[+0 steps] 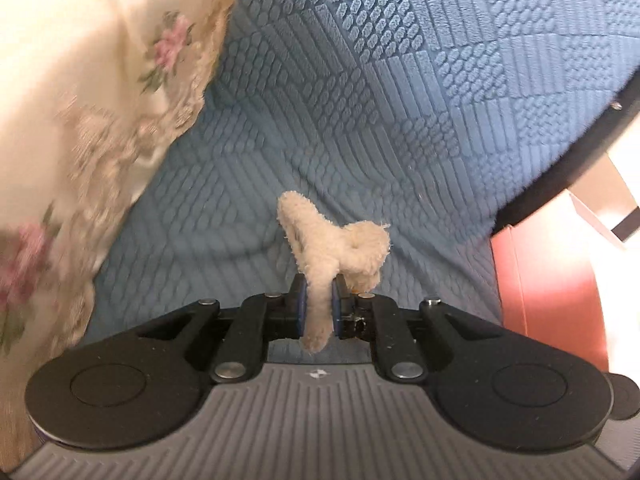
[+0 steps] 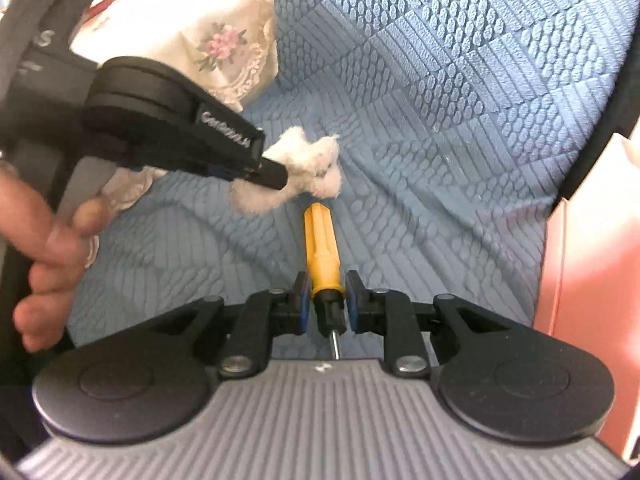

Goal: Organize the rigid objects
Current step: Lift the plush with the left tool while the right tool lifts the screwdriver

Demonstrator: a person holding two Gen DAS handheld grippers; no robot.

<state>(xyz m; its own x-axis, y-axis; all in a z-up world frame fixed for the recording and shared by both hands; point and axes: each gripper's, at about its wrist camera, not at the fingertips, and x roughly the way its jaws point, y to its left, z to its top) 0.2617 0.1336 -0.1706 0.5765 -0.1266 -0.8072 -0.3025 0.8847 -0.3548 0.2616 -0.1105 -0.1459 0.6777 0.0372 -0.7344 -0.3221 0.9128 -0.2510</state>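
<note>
A: Which step is in hand here?

B: Both grippers are carrying something, so this is looking like the transport stage. The left gripper (image 1: 319,312) is pinching a fluffy cream-coloured claw-shaped clip (image 1: 336,248), its lower tail clamped between the blue pads, and is holding it above the blue quilted textured bed cover (image 1: 400,100).

A: And the other one?

B: The right gripper (image 2: 326,300) is closing narrowly around a yellow plastic-handled screwdriver (image 2: 320,248), gripping near the black collar, with the metal shaft pointing back toward the camera. Whether the handle is grazing the cover cannot be told. The fluffy clip is hanging just beyond the handle's far end in the right wrist view.

A: Where are they heading?

B: No container is showing clearly. A cream floral lace-edged cloth (image 1: 100,80) is lying to the left, and a pink box-like edge (image 1: 548,288) is sitting at the right.

A: So the next move?

B: Probably picking a resting place for each item, keeping the two grippers apart, then lowering before opening, since the screwdriver could roll.
</note>
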